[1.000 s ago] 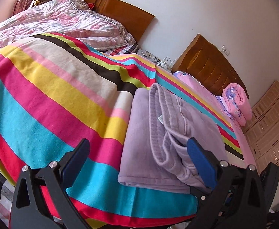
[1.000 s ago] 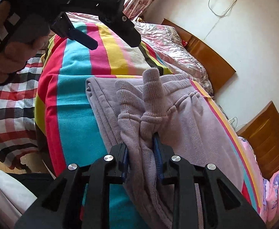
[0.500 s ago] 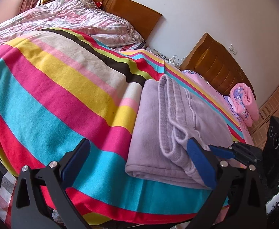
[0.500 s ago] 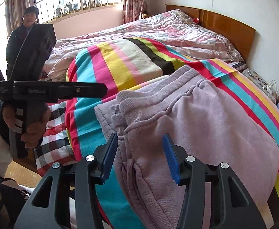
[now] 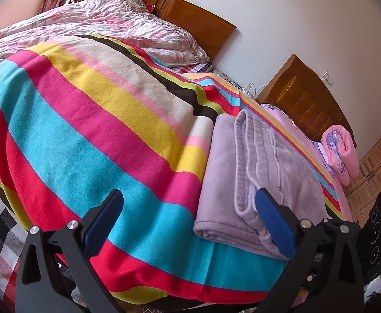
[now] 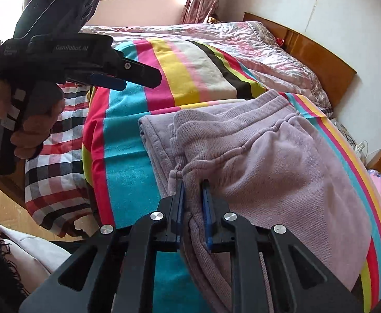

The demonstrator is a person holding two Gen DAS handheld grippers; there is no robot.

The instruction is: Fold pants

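The black left gripper (image 6: 127, 77), marked "GenRobot.AI", hovers with its jaws spread wide and empty above the multicoloured striped fleece blanket (image 5: 91, 140). To its right, the folded lilac knit pants (image 6: 255, 161) lie on that blanket, their near edge pinched in the black right gripper (image 6: 193, 208).

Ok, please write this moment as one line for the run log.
left tongs: open, empty | right tongs: shut on folded lilac knit pants | pants on striped blanket
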